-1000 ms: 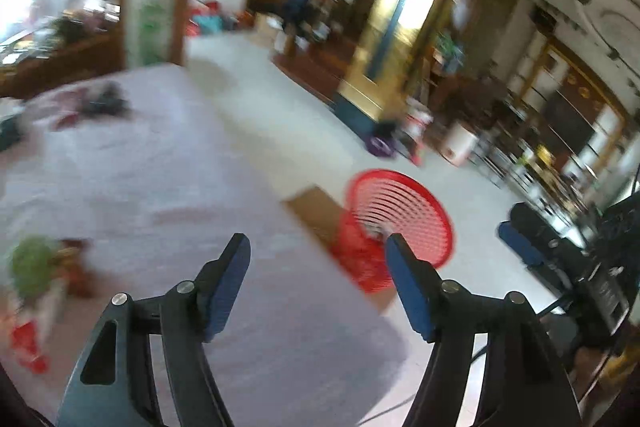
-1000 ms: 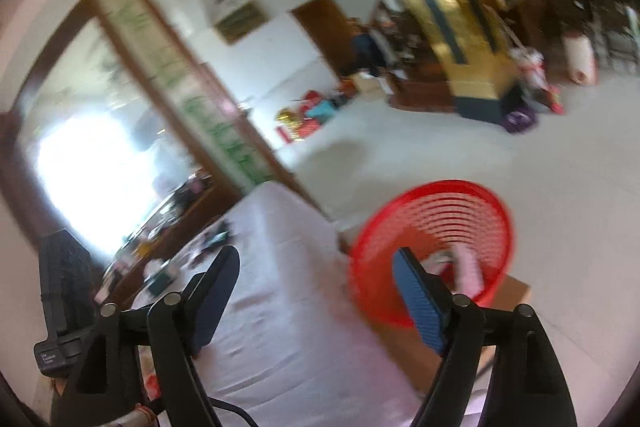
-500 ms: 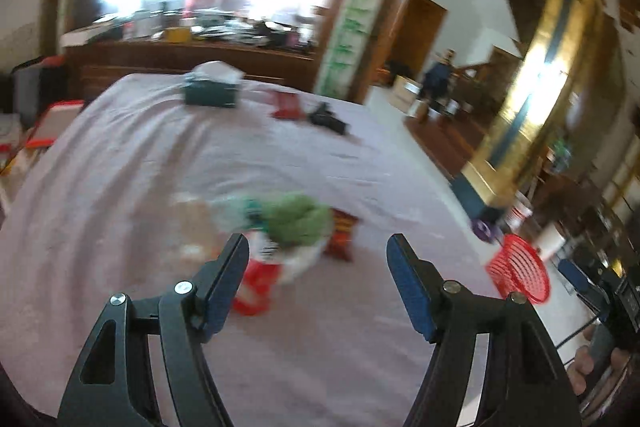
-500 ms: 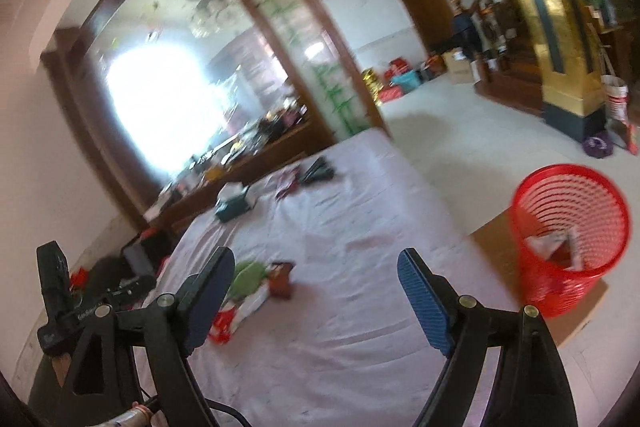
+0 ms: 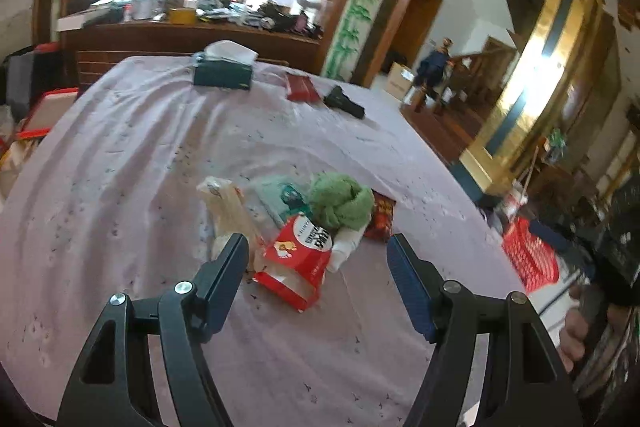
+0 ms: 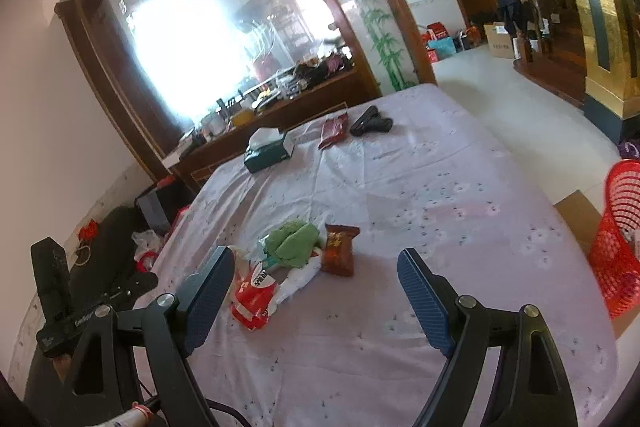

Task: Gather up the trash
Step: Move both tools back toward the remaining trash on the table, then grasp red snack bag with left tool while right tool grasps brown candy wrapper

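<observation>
While both grippers gape, red carton lies on table.

"Where's the trash?"
"Just ahead of the left claw: red snack box lying on its side, crumpled green wad behind it, dark red packet flat to the right."

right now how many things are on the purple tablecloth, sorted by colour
red: 3 - snack box, brown-red chip bag, dark red packet
green: 3 - crumpled cloth, tissue box, pale teal packet
black: 1 - black object
clear or white: 2 - plastic bag, white wrapper
total: 9
</observation>
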`<move>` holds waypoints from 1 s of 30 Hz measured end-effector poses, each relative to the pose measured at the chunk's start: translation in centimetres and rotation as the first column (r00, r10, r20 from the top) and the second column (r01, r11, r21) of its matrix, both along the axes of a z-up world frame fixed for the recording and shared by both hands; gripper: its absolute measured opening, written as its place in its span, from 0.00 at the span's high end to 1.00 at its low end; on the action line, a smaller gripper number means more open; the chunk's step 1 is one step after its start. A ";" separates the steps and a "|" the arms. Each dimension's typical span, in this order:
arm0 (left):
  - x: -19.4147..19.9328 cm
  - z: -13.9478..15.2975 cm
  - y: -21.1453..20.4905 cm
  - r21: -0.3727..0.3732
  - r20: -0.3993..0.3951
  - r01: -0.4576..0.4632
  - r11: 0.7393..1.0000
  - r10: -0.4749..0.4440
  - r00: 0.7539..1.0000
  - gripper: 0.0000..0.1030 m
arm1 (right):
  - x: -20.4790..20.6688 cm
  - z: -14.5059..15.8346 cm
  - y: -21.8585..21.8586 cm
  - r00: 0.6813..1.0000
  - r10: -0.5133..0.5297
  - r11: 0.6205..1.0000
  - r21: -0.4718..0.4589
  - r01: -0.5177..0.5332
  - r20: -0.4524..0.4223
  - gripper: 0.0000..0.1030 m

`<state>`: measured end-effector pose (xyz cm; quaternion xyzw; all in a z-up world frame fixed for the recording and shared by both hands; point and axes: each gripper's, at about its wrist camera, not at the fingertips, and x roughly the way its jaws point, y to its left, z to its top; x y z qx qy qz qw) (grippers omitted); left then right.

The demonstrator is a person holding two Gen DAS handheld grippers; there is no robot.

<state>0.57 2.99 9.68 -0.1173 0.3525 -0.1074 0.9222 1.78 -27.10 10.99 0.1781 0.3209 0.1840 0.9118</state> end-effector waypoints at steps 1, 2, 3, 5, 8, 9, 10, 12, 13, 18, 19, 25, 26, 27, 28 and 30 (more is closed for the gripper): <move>0.3 -0.3 -0.3 0.009 -0.004 0.011 1.000 -0.011 1.000 0.32 | 0.5 -0.3 0.3 1.000 0.003 1.000 -0.002 -0.003 -0.007 0.16; 0.8 -0.8 -0.7 0.021 -0.010 0.028 0.999 -0.028 1.000 0.32 | 1.0 -0.5 0.6 1.000 0.004 1.000 0.000 -0.004 -0.013 0.16; 1.4 -1.4 -1.1 0.027 -0.018 0.054 0.998 -0.053 0.998 0.32 | 1.6 -0.9 0.8 1.000 0.002 1.000 0.003 -0.002 -0.021 0.16; 2.6 -2.6 -2.0 0.044 -0.049 0.095 0.995 -0.093 0.994 0.32 | 2.9 -1.8 1.3 0.999 0.001 1.000 0.010 0.000 -0.050 0.16; 4.4 -4.5 -2.8 0.064 -0.087 0.124 0.990 -0.118 0.989 0.32 | 5.0 -3.3 1.9 0.995 0.012 1.000 0.023 -0.010 -0.097 0.16; 5.1 -5.2 -3.0 0.064 -0.111 0.133 0.989 -0.125 0.986 0.32 | 5.6 -3.7 2.0 0.994 0.014 1.000 0.024 -0.012 -0.109 0.16; 5.8 -5.9 -3.1 0.053 -0.133 0.147 0.988 -0.139 0.981 0.32 | 6.7 -4.5 2.4 0.991 0.020 1.000 0.020 -0.018 -0.129 0.16; 7.1 -7.1 -3.1 0.035 -0.175 0.155 0.987 -0.147 0.974 0.32 | 8.3 -6.1 3.0 0.985 0.023 1.000 0.004 -0.023 -0.169 0.16; 7.7 -7.7 -3.2 0.033 -0.196 0.161 0.986 -0.151 0.969 0.32 | 9.0 -6.9 3.2 0.981 0.025 1.000 0.003 -0.025 -0.194 0.17; 9.4 -9.4 -3.2 0.066 -0.250 0.145 0.987 -0.124 0.960 0.32 | 12.2 -10.4 4.6 0.956 0.059 0.998 0.015 -0.058 -0.286 0.26; 9.6 -9.6 -3.2 0.078 -0.258 0.146 0.986 -0.122 0.958 0.32 | 12.7 -10.9 4.9 0.953 0.063 0.998 0.012 -0.063 -0.296 0.28; 9.9 -10.5 -3.0 0.076 -0.283 0.147 0.986 -0.120 0.952 0.32 | 14.7 -13.3 6.2 0.935 0.069 0.997 0.006 -0.071 -0.347 0.44; 9.8 -10.4 -3.2 0.082 -0.283 0.156 0.984 -0.127 0.951 0.32 | 14.8 -13.4 6.3 0.935 0.071 0.997 0.005 -0.074 -0.348 0.47; 9.8 -10.5 -3.4 0.088 -0.285 0.161 0.983 -0.130 0.950 0.32 | 14.8 -13.5 6.5 0.935 0.071 0.997 -0.001 -0.076 -0.347 0.51; 9.8 -10.5 -3.5 0.096 -0.285 0.165 0.982 -0.132 0.949 0.32 | 14.7 -13.5 6.4 0.935 0.061 0.997 -0.014 -0.070 -0.349 0.62; 9.6 -10.7 -3.7 0.111 -0.285 0.167 0.980 -0.129 0.950 0.32 | 14.6 -13.6 6.3 0.936 0.068 0.997 0.001 -0.072 -0.346 0.64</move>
